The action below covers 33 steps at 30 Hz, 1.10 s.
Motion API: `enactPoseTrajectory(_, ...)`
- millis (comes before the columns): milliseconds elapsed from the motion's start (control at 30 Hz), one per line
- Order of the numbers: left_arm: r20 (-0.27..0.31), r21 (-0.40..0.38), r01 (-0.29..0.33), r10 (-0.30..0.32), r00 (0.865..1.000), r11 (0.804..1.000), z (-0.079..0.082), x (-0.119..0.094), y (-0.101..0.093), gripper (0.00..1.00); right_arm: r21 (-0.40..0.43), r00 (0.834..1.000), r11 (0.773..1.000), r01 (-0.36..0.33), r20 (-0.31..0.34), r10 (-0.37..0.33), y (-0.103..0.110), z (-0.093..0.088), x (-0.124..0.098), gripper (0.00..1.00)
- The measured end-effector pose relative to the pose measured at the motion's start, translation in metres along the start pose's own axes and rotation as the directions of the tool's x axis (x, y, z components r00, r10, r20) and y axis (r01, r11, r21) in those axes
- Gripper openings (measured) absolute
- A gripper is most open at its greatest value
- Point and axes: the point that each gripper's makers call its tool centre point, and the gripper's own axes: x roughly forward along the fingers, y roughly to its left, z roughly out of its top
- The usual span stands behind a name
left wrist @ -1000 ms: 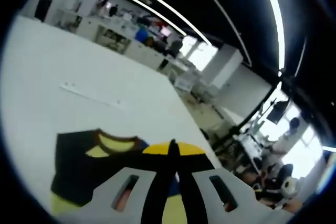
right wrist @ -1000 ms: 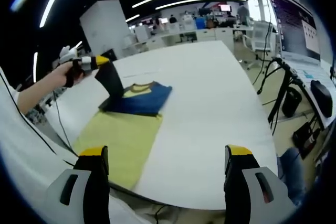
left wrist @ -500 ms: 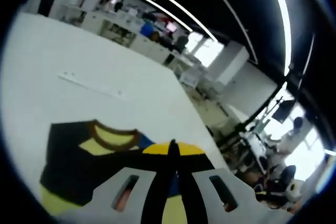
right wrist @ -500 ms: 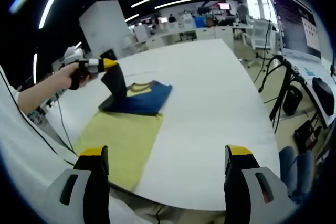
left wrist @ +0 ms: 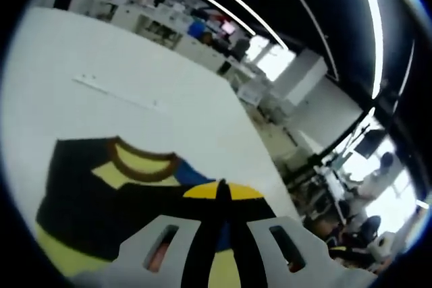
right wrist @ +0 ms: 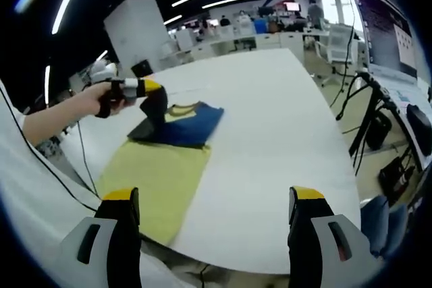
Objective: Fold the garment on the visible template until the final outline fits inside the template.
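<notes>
A dark blue garment (right wrist: 192, 126) with a yellow and brown neckline (left wrist: 138, 163) lies folded at the far end of a yellow template (right wrist: 158, 173) on the white table (right wrist: 270, 112). My left gripper (left wrist: 221, 190) is shut on a dark flap of the garment, lifted above the folded part. In the right gripper view the left gripper (right wrist: 155, 88) is held by a hand over the garment's left side. My right gripper (right wrist: 214, 195) stands open near the table's front edge, nothing between its jaws, well short of the garment.
A thin pale strip (left wrist: 118, 92) lies on the table beyond the garment. A monitor (right wrist: 391, 25) and cables stand off the table's right side. Desks and people are in the background. The person's arm (right wrist: 54, 119) reaches in from the left.
The left gripper has carried the dark flap to the right and lower, over the folded garment. The right gripper has stayed where it was, open.
</notes>
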Motion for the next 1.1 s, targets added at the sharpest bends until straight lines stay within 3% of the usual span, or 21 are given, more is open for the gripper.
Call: enactPoseTrajectory(1100, -0.075, -0.084, -0.055, 0.049, 0.996, 0.995, -0.053, 0.053, -0.008, 0.00, 0.021, 1.000, 1.000, 0.018, -0.019, -0.017, -0.024, -0.007, -0.008, 0.91)
